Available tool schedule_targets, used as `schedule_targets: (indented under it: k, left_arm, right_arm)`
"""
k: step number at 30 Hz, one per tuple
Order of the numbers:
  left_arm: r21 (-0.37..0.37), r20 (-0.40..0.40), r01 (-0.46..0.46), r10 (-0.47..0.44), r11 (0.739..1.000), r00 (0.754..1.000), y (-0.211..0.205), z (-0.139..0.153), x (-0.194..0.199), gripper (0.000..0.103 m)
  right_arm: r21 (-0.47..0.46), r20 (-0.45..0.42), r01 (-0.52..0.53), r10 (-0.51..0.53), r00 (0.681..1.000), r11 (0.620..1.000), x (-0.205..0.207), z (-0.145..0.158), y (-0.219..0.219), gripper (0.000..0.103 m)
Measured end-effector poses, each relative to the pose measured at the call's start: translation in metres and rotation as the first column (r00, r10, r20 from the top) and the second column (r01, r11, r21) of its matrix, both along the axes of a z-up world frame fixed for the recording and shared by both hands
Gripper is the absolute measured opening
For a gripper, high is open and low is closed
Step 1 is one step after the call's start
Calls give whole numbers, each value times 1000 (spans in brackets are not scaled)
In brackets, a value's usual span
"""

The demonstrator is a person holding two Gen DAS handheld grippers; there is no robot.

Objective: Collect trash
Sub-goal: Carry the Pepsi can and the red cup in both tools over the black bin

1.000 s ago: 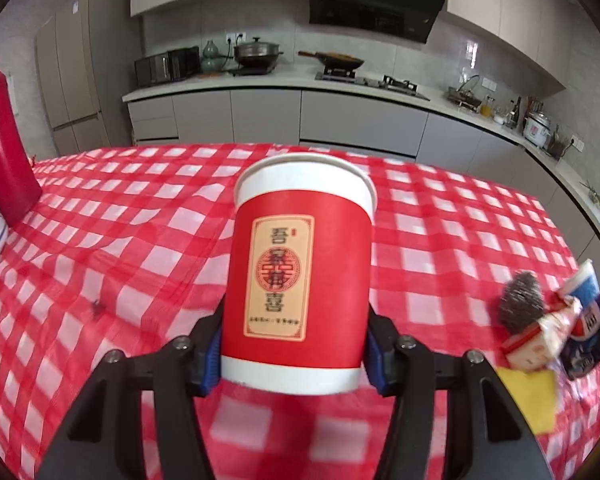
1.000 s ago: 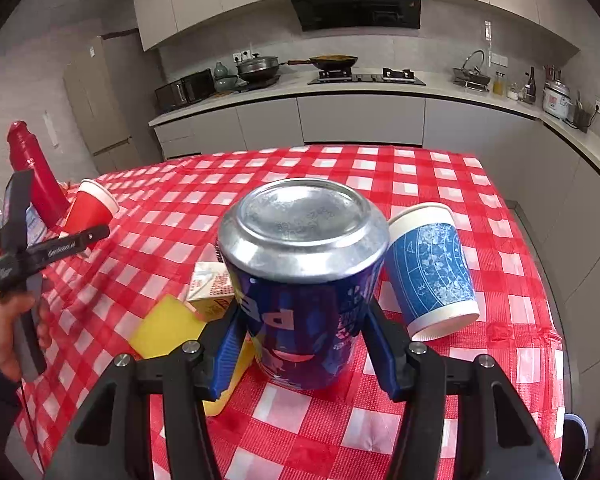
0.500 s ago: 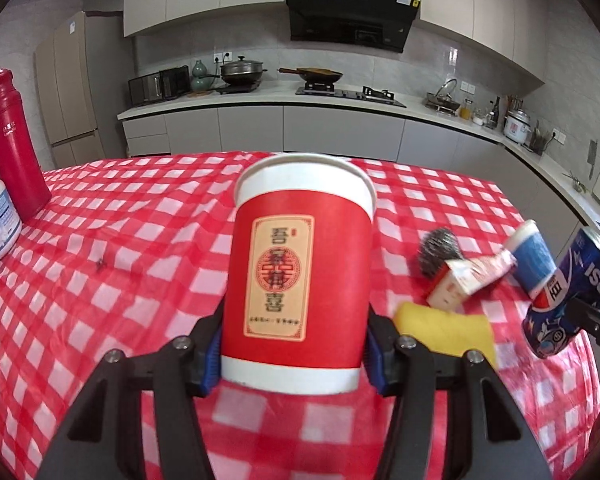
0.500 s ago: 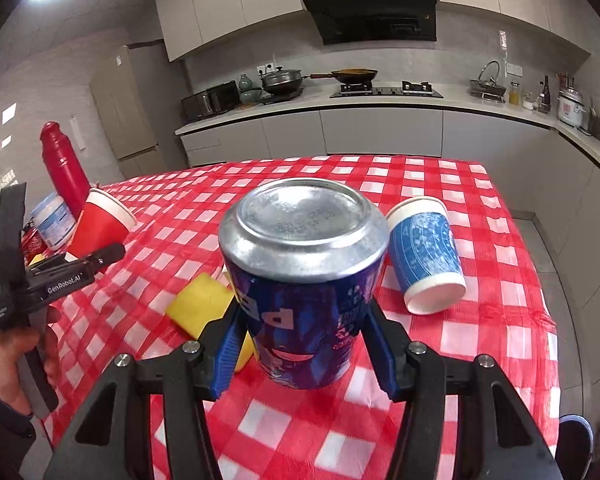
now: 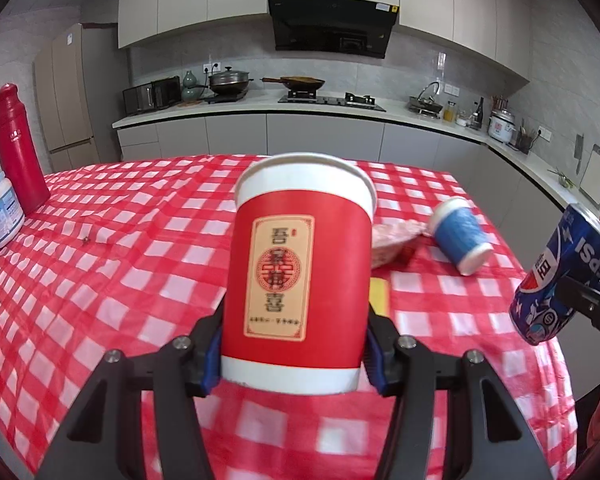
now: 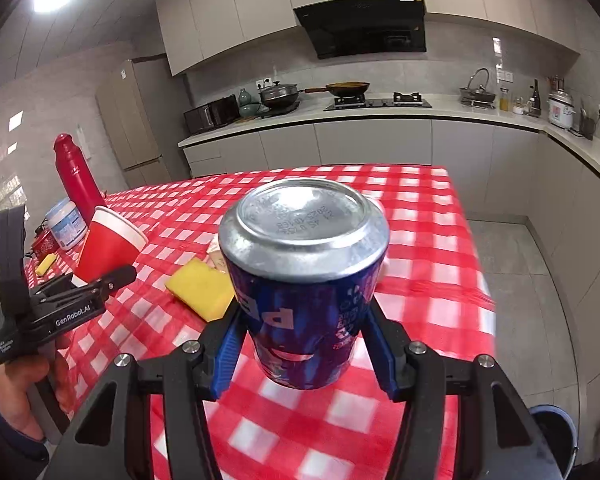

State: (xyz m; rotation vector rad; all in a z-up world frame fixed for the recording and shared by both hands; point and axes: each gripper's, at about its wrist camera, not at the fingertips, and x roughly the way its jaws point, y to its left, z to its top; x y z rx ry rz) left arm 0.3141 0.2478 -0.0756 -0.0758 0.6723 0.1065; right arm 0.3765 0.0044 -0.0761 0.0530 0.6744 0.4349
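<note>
Since a second ago both grippers have drawn back over the table (image 5: 100,264), so the blue paper cup (image 5: 458,240), then at the far right edge of the left view, now lies well inside it.

Left wrist view: the left gripper (image 5: 294,350) is clamped on a red paper cup (image 5: 300,276), its blue pads pressing the cup's lower sides, and the cup stands upright between the fingers, above the checked cloth. Beyond it, to the right, the blue paper cup lies on its side next to a crumpled wrapper (image 5: 392,236). At the right edge a blue soda can (image 5: 562,276) hangs tilted in the other tool. A red bottle (image 5: 18,152) and a white jar (image 5: 0,216) stand at the far left.

Right wrist view: the right gripper (image 6: 302,350) grips the blue soda can (image 6: 306,300) by its sides, bottom end toward the camera. A yellow sponge (image 6: 200,288) lies on the cloth just left of it. At the left, a hand (image 6: 18,396) holds the left gripper (image 6: 96,280) with the red paper cup (image 6: 110,246).
</note>
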Motion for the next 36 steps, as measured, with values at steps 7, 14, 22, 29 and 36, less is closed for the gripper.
schedule_targets:
  k: [7,14,22,29,36]
  left_arm:
    - [-5,16,-27,27,1000,1000,-44,4,-29,57]
    - [-11,28,-36,36,999,999,-85,6,-52,57]
    - [-30,55,-29,30,999,998,-133,8,-70,57]
    - [-36,62,31,-29,999,998,-185,2,-78,57]
    - [-36,57,103,-101,994,993,-237,-4,-83,57]
  right_arm:
    - [-11,12,28,-28,1000,1000,-18,7,-45,58]
    - [-15,12,40,-40,999,999,-34,9,-81,58]
    - [-34,23,100,-99,995,994,-55,10,-130,58]
    - [-64,29,176,-174,984,982,-72,6,-181,58]
    - [-92,32,251,-249,968,964,-88,3,-228,58]
